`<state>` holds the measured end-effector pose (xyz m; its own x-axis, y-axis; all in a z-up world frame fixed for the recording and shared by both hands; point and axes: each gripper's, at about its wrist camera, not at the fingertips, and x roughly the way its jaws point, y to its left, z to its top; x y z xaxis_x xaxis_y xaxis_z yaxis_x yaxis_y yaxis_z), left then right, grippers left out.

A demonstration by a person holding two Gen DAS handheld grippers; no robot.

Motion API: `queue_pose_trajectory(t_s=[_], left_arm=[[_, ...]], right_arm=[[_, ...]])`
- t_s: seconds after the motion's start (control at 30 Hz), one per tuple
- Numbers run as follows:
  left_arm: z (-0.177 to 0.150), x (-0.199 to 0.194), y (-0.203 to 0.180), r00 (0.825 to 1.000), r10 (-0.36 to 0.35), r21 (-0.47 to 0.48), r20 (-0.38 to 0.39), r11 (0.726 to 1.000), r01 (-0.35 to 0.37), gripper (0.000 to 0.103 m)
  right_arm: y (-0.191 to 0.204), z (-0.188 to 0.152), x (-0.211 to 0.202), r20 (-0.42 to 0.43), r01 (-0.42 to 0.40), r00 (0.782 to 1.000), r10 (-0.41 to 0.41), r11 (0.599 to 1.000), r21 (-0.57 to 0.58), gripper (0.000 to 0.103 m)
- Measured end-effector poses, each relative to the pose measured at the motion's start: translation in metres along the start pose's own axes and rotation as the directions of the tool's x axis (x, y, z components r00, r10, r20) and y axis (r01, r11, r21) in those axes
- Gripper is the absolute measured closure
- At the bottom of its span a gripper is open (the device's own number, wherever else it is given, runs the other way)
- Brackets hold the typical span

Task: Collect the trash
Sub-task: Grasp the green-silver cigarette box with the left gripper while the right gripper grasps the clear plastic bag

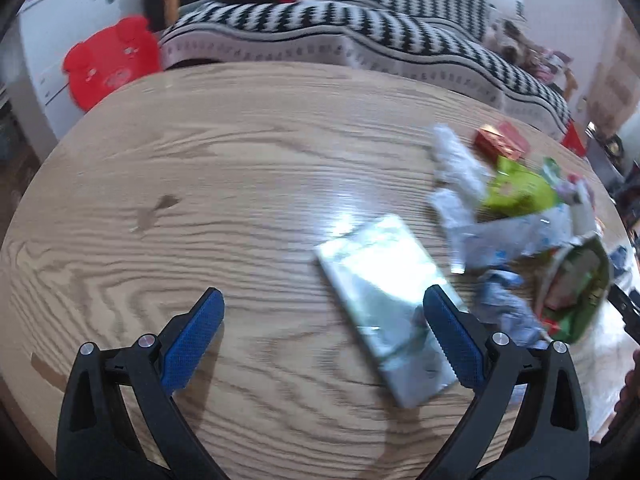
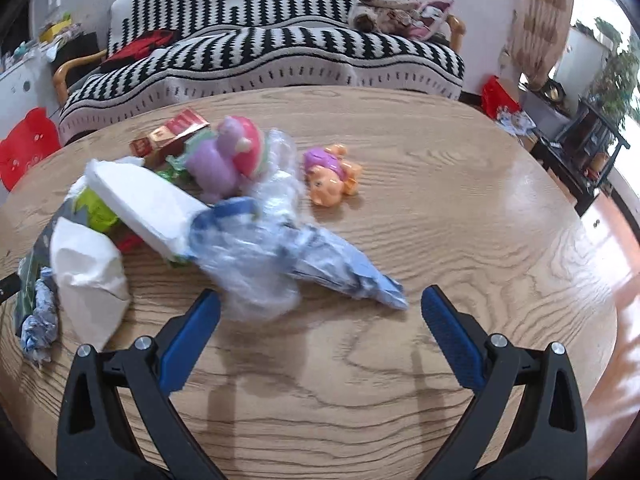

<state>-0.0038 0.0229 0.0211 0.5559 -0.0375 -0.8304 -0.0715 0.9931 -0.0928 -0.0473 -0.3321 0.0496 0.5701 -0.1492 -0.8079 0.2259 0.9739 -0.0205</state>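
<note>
On the round wooden table (image 1: 240, 168) lies a flat silvery packet (image 1: 384, 300), its right part under the right finger of my left gripper (image 1: 324, 300), which stands open and empty above it. Right of the packet sits a heap of trash: white crumpled paper (image 1: 456, 160), a green wrapper (image 1: 520, 190), a red box (image 1: 500, 142), a green bag (image 1: 580, 288). In the right wrist view my right gripper (image 2: 320, 304) is open, with a crumpled clear and blue plastic wrapper (image 2: 280, 256) just ahead of its left finger. White tissue (image 2: 88, 276) lies to the left.
A purple and pink toy (image 2: 228, 156) and an orange toy figure (image 2: 330, 178) lie beyond the trash. A black-and-white striped sofa (image 2: 280, 48) stands behind the table. A red stool (image 1: 112, 60) is at the far left. Bare tabletop (image 2: 480, 208) stretches to the right.
</note>
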Motion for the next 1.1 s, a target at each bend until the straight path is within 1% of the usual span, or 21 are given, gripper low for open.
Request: queue_pose_trajectory(t_s=[0.1,0.17,0.23,0.27,0.33,0.4,0.43,0.5,0.53,0.57,0.6,0.67,0.7,0.77,0.9,0.93,0.97,1.0,1.03,1.07,1.1], left_arm=[[0.001,0.004,0.016,0.999,-0.032,-0.062,-0.024,0.998,0.031,0.006],[0.0,0.003,0.017,0.998,-0.055,-0.074,-0.024,0.996,0.053,0.006],[-0.002,0.0,0.012,0.997,-0.081,-0.063,-0.02,0.995,0.079,0.006],[-0.004,-0.002,0.008,0.996,-0.085,-0.051,-0.017,0.995,0.084,0.006],[-0.006,-0.002,-0.008,0.997,-0.073,0.0,-0.019,0.997,0.073,0.006],[-0.008,0.0,-0.022,0.998,-0.062,0.057,-0.022,0.996,0.064,0.006],[-0.008,0.0,-0.028,0.998,-0.058,0.082,-0.02,0.995,0.059,0.006],[-0.01,0.001,-0.039,1.0,-0.025,0.134,-0.004,0.991,0.025,0.006],[-0.011,0.001,-0.043,1.0,-0.006,0.15,0.006,0.989,0.005,0.006],[-0.009,0.003,-0.046,1.0,0.007,0.16,0.015,0.987,-0.009,0.006],[-0.007,0.005,-0.049,1.0,0.012,0.166,0.024,0.986,-0.016,0.006],[-0.005,0.008,-0.048,1.0,-0.002,0.158,0.026,0.987,-0.002,0.006],[-0.005,0.009,-0.044,1.0,-0.019,0.142,0.019,0.99,0.016,0.006],[-0.005,0.011,-0.035,0.998,-0.061,0.102,-0.007,0.993,0.062,0.006],[-0.008,0.009,-0.025,0.996,-0.086,0.144,-0.009,0.986,0.086,0.008],[-0.009,0.008,-0.024,0.996,-0.087,0.153,-0.004,0.984,0.086,0.012],[-0.01,0.007,-0.024,0.996,-0.093,0.16,0.004,0.983,0.091,0.022],[-0.011,0.004,-0.023,0.993,-0.115,0.173,0.016,0.979,0.111,0.031],[-0.012,0.002,-0.023,0.991,-0.135,0.182,0.021,0.975,0.129,0.06],[-0.011,0.002,-0.023,0.989,-0.146,0.18,0.019,0.974,0.14,0.073],[-0.011,0.002,-0.022,0.989,-0.149,0.163,0.018,0.976,0.145,0.077]], right_arm=[[-0.01,0.001,0.001,0.003,-0.019,1.0,0.019,0.999,0.05,0.006],[-0.011,0.002,-0.001,0.021,-0.042,0.999,0.041,0.997,0.068,0.006],[-0.007,0.003,-0.004,0.039,-0.075,0.997,0.073,0.996,0.057,0.006],[-0.005,0.002,-0.005,0.045,-0.086,0.995,0.084,0.995,0.05,0.008],[0.001,0.004,-0.006,0.054,-0.101,0.994,0.1,0.995,0.023,0.013],[0.005,0.005,-0.004,0.041,-0.113,0.993,0.112,0.994,0.011,0.023],[0.006,0.005,-0.003,0.033,-0.119,0.992,0.119,0.993,0.009,0.026],[0.007,0.004,-0.002,0.025,-0.132,0.991,0.132,0.991,0.012,0.038],[0.007,0.003,-0.001,0.023,-0.141,0.99,0.14,0.99,0.015,0.041],[0.007,0.002,-0.001,0.019,-0.145,0.989,0.145,0.989,0.019,0.049],[0.005,0.003,0.0,0.016,-0.163,0.987,0.162,0.986,0.029,0.061],[0.002,0.002,0.0,0.014,-0.205,0.979,0.205,0.977,0.054,0.075],[0.0,0.002,-0.001,0.017,-0.211,0.978,0.21,0.976,0.062,0.079],[-0.002,0.0,-0.005,0.03,-0.206,0.978,0.205,0.977,0.061,0.083],[-0.007,-0.004,-0.007,0.031,-0.227,0.974,0.225,0.97,0.081,0.085],[-0.009,-0.006,-0.007,0.032,-0.235,0.972,0.233,0.968,0.088,0.085],[-0.009,-0.006,-0.008,0.034,-0.241,0.97,0.239,0.966,0.093,0.085],[-0.009,-0.006,-0.009,0.037,-0.249,0.968,0.246,0.963,0.1,0.085],[-0.008,-0.006,-0.01,0.039,-0.254,0.967,0.251,0.962,0.102,0.085],[-0.005,-0.006,-0.011,0.04,-0.26,0.966,0.257,0.96,0.101,0.085],[-0.003,-0.007,-0.012,0.039,-0.264,0.964,0.261,0.96,0.098,0.085]])
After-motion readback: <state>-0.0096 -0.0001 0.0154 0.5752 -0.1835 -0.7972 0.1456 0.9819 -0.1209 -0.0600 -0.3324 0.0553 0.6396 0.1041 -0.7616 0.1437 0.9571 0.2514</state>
